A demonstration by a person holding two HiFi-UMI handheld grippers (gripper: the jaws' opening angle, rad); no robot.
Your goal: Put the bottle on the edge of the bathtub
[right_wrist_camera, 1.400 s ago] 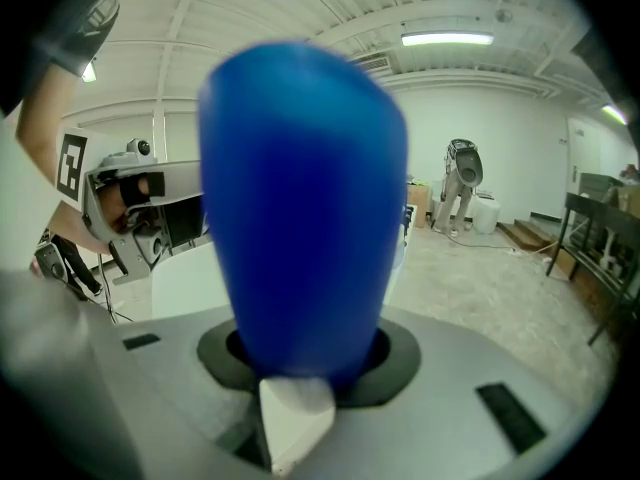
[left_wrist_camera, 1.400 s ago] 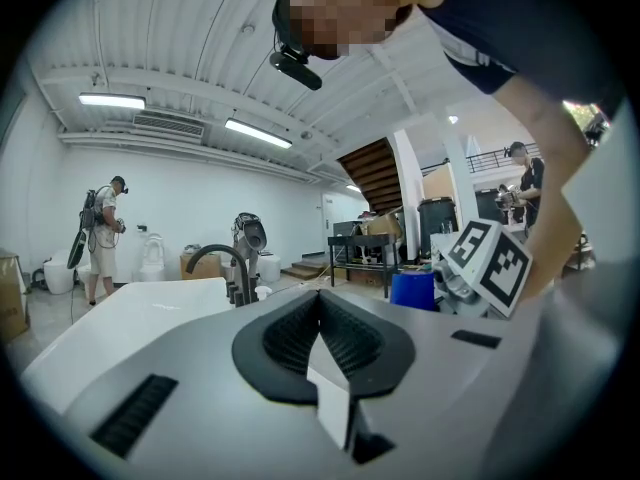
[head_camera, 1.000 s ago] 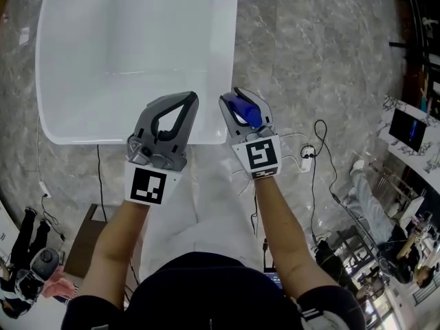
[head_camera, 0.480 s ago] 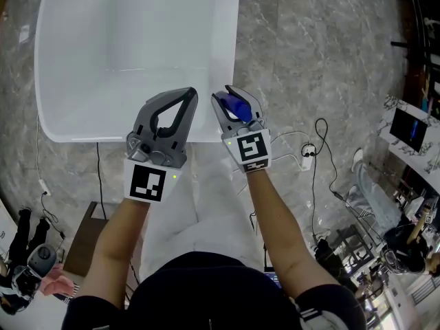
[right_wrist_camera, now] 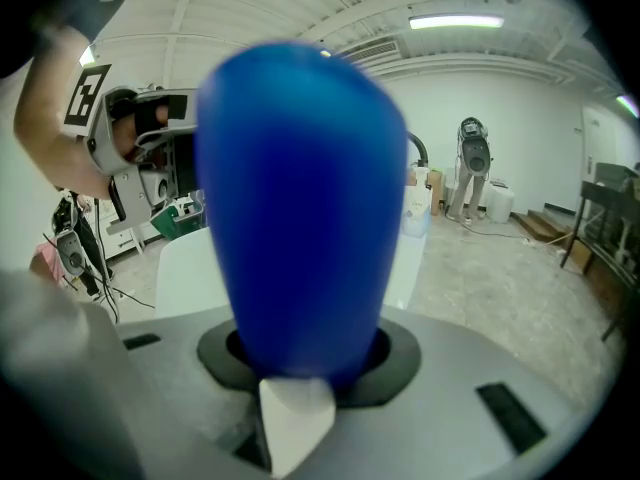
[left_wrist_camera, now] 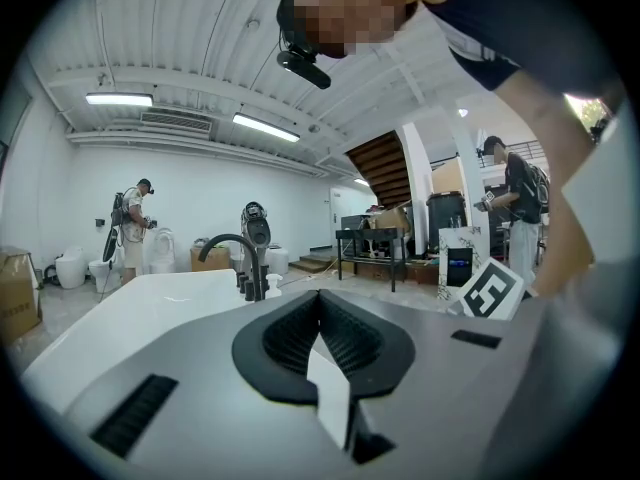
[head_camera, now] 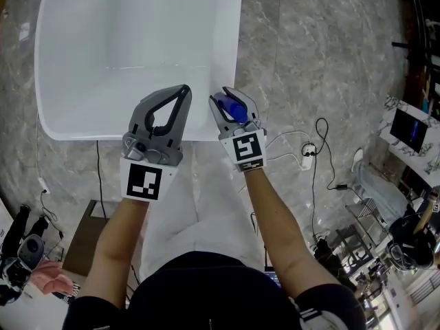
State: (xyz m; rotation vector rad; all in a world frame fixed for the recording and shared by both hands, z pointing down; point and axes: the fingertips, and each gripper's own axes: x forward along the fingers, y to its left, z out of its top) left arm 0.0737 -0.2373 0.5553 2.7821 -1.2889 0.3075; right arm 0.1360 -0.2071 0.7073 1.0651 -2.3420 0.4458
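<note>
Between jaws of right gripper point(head_camera: 231, 96): blue bottle point(head_camera: 236, 108), clamped round its body, jaws apart only by the bottle's width; bottle sticks out past the tips and fills the right gripper view
Just left of right gripper: left gripper point(head_camera: 183, 92), jaws fully together, ribbed pads meeting, nothing in them
Why left is idle: judged, one grip is enough for the bottle, so it hangs alongside out of the way
Ahead of both grippers: bathtub point(head_camera: 225, 60), white, tips of both over its near edge in the head view
Far ahead of left gripper: faucet point(left_wrist_camera: 246, 263) at the tub's far end
Bottle vs tub edge: in the air, not yet resting on the rim; near-right corner of the rim lies right by the right gripper
Bottle ends: cannot tell which is the cap
Step (judged): bringing bottle to the rim
Next move needs: bottle base flat on the wide ledge before the jaws part
Risk: glossy rim, so a tilted release could tip it into the tub or onto the floor
</note>
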